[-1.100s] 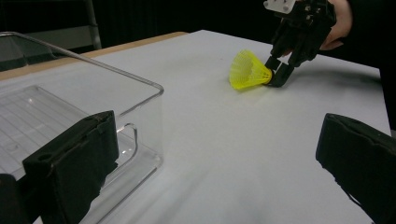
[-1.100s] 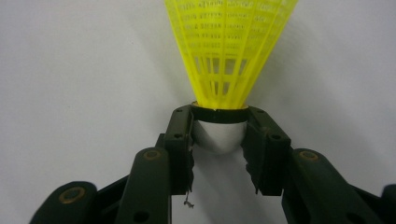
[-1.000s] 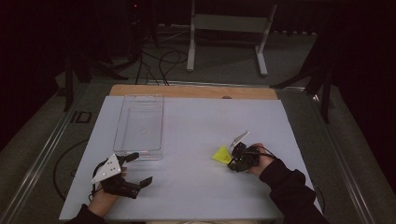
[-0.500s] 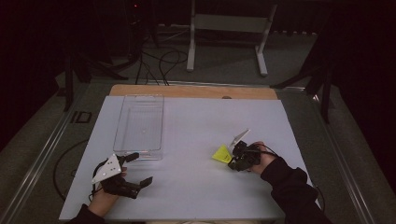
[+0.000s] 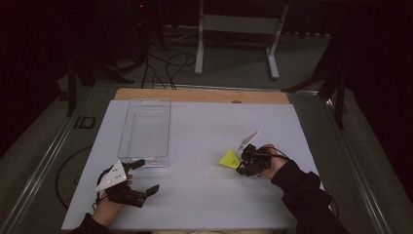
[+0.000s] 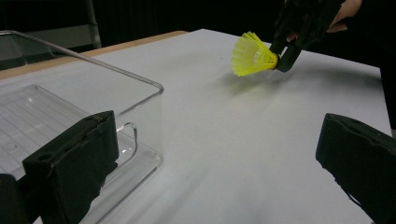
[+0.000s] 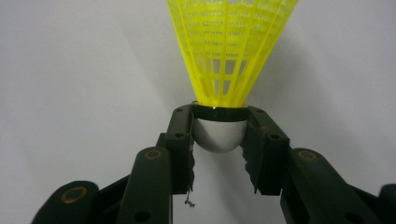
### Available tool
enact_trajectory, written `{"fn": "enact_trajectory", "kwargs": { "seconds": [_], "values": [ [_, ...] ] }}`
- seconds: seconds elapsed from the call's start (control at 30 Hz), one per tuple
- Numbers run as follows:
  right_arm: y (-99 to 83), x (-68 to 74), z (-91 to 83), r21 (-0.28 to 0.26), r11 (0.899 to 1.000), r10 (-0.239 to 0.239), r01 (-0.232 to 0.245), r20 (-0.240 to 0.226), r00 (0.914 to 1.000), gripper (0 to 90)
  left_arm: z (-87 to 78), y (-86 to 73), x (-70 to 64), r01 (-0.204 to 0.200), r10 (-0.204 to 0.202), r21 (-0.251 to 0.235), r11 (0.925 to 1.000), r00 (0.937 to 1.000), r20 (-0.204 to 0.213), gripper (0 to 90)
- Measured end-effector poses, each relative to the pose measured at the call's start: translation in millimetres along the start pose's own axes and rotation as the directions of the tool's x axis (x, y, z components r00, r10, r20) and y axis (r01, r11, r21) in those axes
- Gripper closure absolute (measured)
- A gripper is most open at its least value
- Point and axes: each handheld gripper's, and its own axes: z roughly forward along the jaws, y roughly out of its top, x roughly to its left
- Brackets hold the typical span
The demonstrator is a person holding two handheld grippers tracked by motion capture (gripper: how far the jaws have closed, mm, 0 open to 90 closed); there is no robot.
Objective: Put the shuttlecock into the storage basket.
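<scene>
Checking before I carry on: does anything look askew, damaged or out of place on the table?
Nothing stands out. The right gripper holds the yellow shuttlecock squarely by its white cork, skirt undamaged. The clear plastic bin sits upright and empty on the white table. The left gripper is open beside it.

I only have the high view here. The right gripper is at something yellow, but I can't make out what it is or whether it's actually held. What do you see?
Observer: It is a yellow shuttlecock; the right gripper has its jaws closed on the white rounded cap, just below the black band.
Operator: Is it lying on the table or lifted?
Observer: From the left gripper view it is lifted off the white table, skirt pointing sideways, with its shadow beneath.
Operator: And the left gripper?
Observer: The left gripper is open and holds nothing; one jaw sits close by the clear bin at its near corner.
</scene>
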Motion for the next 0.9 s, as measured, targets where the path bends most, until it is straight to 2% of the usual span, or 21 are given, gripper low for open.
{"fn": "enact_trajectory", "kwargs": {
  "seconds": [0.9],
  "values": [
    [43.2,12.8,-20.8,-0.036,0.995,-0.095,0.093,-0.032,0.9950,65.1,0.7,-0.2,-0.4,-0.001,0.001,0.005,1.0000,1.0000,0.005,0.1]
  ]
}}
